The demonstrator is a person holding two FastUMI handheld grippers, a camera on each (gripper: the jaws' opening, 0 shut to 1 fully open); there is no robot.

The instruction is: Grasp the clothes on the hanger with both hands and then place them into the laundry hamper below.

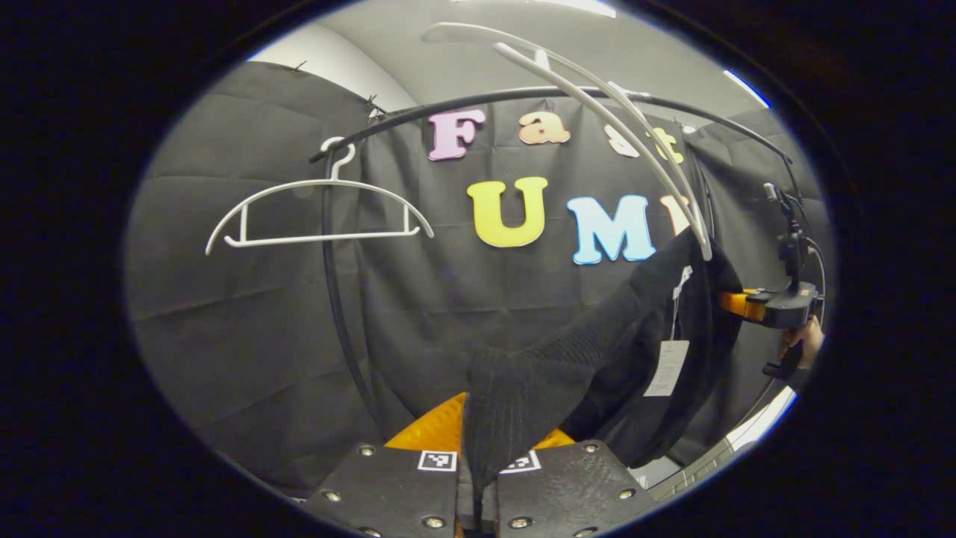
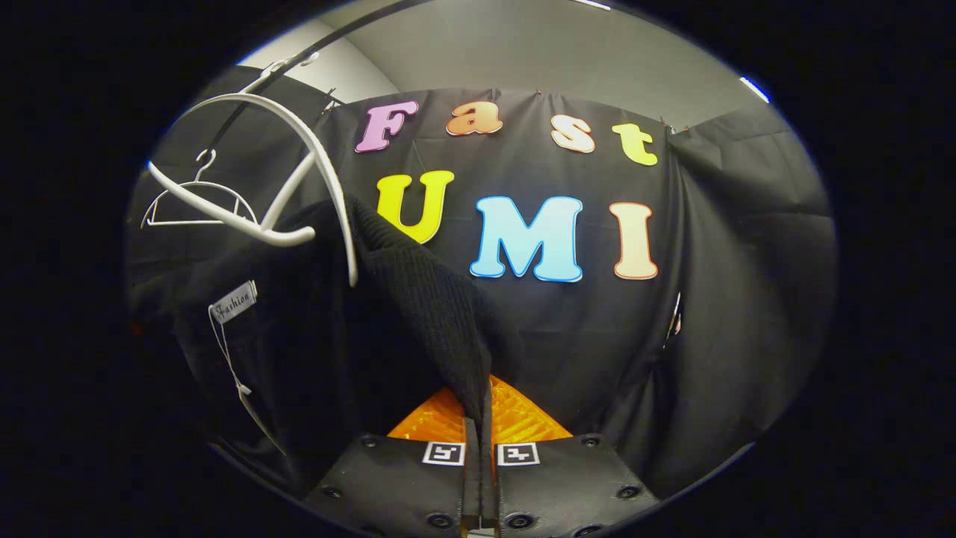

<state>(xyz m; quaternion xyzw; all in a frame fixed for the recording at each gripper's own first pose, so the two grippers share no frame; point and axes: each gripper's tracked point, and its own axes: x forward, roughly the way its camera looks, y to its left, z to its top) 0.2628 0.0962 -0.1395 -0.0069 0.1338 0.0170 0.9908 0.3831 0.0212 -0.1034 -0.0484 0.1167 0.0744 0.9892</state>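
Observation:
A black knit garment (image 1: 597,351) hangs stretched between my two grippers, its upper edge still touching the lower arm of a white hanger (image 1: 635,142) on the black rail. My left gripper (image 1: 478,478) is shut on one edge of the knit. In the right gripper view, my right gripper (image 2: 478,456) is shut on another fold of the garment (image 2: 418,299), just below and to the right of the white hanger (image 2: 299,164). The right gripper (image 1: 754,305) and the hand holding it also show at the far right of the left gripper view, behind the garment. A paper tag (image 1: 666,368) dangles from the garment.
A second, bare white hanger (image 1: 321,213) hangs farther left on the curved black rail (image 1: 523,97). The rail's upright pole (image 1: 336,299) runs down in front of the black cloth wall. A pale floor strip (image 1: 747,433) shows at the lower right.

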